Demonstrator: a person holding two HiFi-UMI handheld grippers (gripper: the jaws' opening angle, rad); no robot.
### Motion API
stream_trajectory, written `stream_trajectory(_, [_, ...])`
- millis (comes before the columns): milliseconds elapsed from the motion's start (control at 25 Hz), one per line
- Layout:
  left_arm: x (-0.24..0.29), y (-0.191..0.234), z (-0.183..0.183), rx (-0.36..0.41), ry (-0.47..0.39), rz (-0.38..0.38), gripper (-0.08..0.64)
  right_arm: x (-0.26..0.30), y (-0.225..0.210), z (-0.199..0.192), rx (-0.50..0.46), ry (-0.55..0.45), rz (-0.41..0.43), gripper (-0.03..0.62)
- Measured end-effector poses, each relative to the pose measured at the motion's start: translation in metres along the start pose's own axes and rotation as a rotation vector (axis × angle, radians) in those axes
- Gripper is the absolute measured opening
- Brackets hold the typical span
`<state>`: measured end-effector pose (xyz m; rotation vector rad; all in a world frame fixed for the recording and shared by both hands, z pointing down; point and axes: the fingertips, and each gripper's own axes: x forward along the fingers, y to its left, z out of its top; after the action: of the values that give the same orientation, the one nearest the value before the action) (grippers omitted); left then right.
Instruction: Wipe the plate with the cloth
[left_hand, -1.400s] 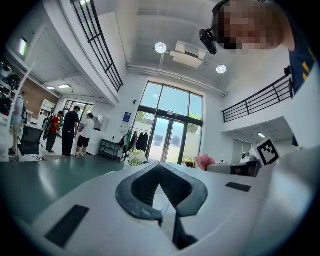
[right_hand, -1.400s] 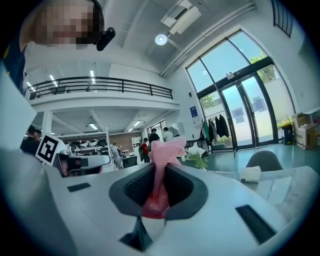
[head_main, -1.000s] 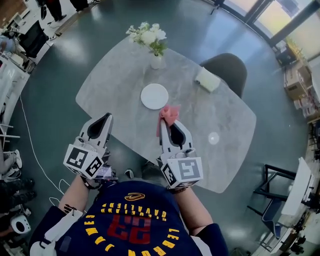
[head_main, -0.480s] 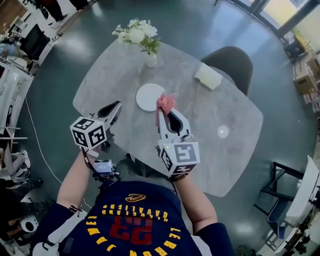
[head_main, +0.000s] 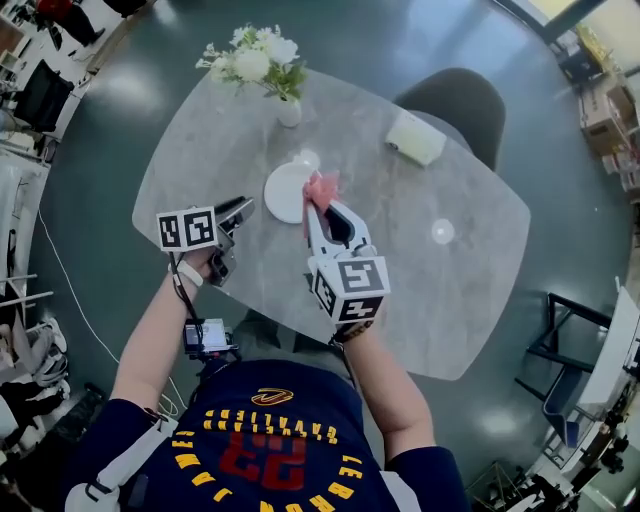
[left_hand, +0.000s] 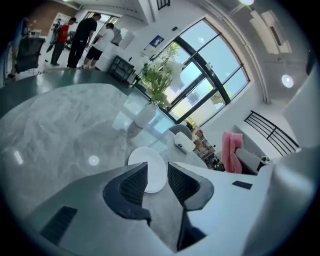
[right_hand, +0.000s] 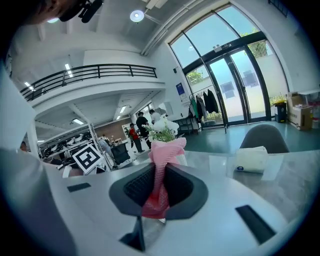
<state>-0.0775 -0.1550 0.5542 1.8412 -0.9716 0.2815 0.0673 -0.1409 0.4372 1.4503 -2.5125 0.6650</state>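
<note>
**Head view:** The white plate (head_main: 285, 195) lies on the grey marble table (head_main: 440, 290), near a vase of flowers (head_main: 287, 108). The right gripper (head_main: 320, 207) reaches toward the plate's right rim. The pink cloth (head_main: 322, 186) is bunched at its tips, over that rim; whether it touches the plate cannot be told. The left gripper (head_main: 238, 212) hangs just left of the plate, apart from it.

**Left gripper view:** The 2 jaws stand apart, having just been opening, with nothing gripped. The plate shows on the table beyond the gap.

**Right gripper view:** The 2 jaws are clenched on the cloth, which stands up from between the pads in a twist. A tissue pack (right_hand: 251, 159) lies on the table to the right.
</note>
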Motion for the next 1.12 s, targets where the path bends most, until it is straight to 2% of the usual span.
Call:
stream_trajectory(160, [0.028, 0.021, -0.006, -0.057, 0.101, -0.027, 0.112, 0.027, -0.009, -0.013, 0.007, 0.046, -0.050, 0.046])
stream_trajectory(320, [0.050, 0.043, -0.011, -0.048, 0.179, 0.000, 0.112, 0.050, -0.012, -0.024, 0.019, 0.077, -0.069, 0.046])
stream_trajectory(520, [0.075, 0.065, -0.016, -0.034, 0.238, 0.033, 0.112, 0.077, -0.021, -0.045, 0.021, 0.125, -0.079, 0.046])
stream_trajectory(680, [0.085, 0.070, -0.026, -0.056, 0.286, 0.039, 0.112, 0.090, -0.026, -0.066, 0.028, 0.182, -0.087, 0.046])
stream_trajectory(920, [0.097, 0.071, -0.036, -0.041, 0.347, 0.043, 0.110, 0.114, -0.029, -0.100, 0.049, 0.272, -0.068, 0.046])
stream_trajectory(1120, [0.099, 0.073, -0.040, -0.076, 0.360, 0.044, 0.109, 0.135, -0.029, -0.121, 0.043, 0.329, -0.060, 0.046])
